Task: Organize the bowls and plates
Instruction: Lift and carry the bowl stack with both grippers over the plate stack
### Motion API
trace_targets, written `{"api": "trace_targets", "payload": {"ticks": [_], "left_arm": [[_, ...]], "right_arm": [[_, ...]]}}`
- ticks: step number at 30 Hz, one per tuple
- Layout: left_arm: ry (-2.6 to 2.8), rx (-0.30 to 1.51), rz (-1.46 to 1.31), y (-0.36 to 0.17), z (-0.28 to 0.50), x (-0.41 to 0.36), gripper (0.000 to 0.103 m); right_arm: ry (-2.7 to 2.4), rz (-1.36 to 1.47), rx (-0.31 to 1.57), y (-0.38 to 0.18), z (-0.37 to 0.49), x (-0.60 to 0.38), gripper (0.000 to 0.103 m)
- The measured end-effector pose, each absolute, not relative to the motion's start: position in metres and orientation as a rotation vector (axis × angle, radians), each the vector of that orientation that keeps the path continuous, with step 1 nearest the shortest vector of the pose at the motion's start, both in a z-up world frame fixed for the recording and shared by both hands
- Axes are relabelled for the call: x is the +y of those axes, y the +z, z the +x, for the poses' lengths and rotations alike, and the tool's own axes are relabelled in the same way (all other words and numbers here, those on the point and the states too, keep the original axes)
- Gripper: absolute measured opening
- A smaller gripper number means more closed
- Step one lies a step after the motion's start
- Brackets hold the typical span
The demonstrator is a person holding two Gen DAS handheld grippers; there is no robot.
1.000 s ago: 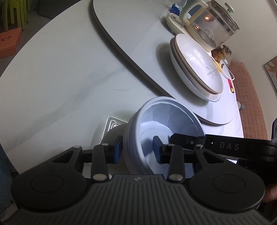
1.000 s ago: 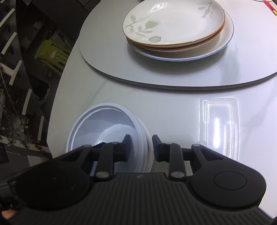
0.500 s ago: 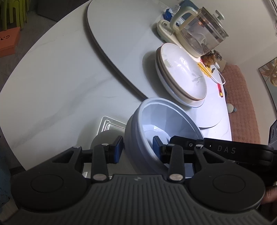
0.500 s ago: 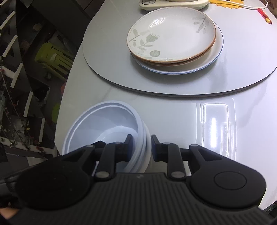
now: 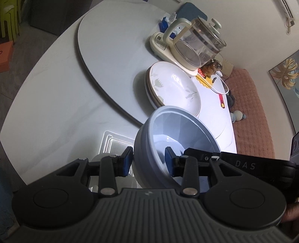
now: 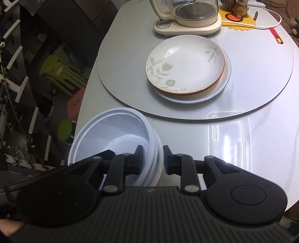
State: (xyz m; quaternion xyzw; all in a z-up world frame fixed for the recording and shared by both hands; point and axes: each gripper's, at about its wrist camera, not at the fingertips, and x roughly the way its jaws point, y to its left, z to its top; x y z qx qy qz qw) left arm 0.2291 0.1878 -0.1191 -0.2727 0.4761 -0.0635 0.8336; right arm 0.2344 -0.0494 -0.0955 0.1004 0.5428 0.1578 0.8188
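Note:
Both grippers grip the rim of a stack of pale blue-white faceted bowls [image 5: 177, 138], held above the white table. My left gripper [image 5: 149, 161] is shut on the near rim, one finger inside, one outside. My right gripper [image 6: 152, 160] is shut on the opposite rim of the same bowl stack [image 6: 112, 138]. A stack of floral plates [image 6: 185, 64] rests on a wider white plate on the grey turntable [image 6: 261, 74]; the plates also show in the left wrist view [image 5: 173, 87].
A glass kettle on a cream base [image 6: 186, 16] stands behind the plates, also seen in the left wrist view [image 5: 192, 43]. A small figurine on a yellow mat [image 6: 239, 11], a white cable and a red pen [image 6: 276, 35] lie at the back right. The table edge [image 6: 82, 104] drops off at left.
Both grippers have lifted the bowl stack higher off the table and drawn back; the plates and kettle now appear farther away and more of the table is in view.

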Motion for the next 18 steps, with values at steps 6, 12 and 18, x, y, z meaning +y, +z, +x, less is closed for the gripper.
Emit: {"api": "trace_targets", "payload": {"ticks": [6, 12, 18], "left_arm": [[-0.147, 0.996, -0.577, -0.107, 0.238, 0.191, 0.043], [-0.162, 0.999, -0.583, -0.101, 0.254, 0.186, 0.043], [-0.171, 1.007, -0.577, -0.1, 0.282, 0.173, 0.043]], "right_arm": [[0.316, 0.244, 1.125, -0.086, 0.238, -0.051, 0.025], [0.291, 0.267, 1.116, -0.08, 0.247, -0.059, 0.026], [0.281, 0.272, 1.111, -0.077, 0.266, -0.07, 0.025]]}}
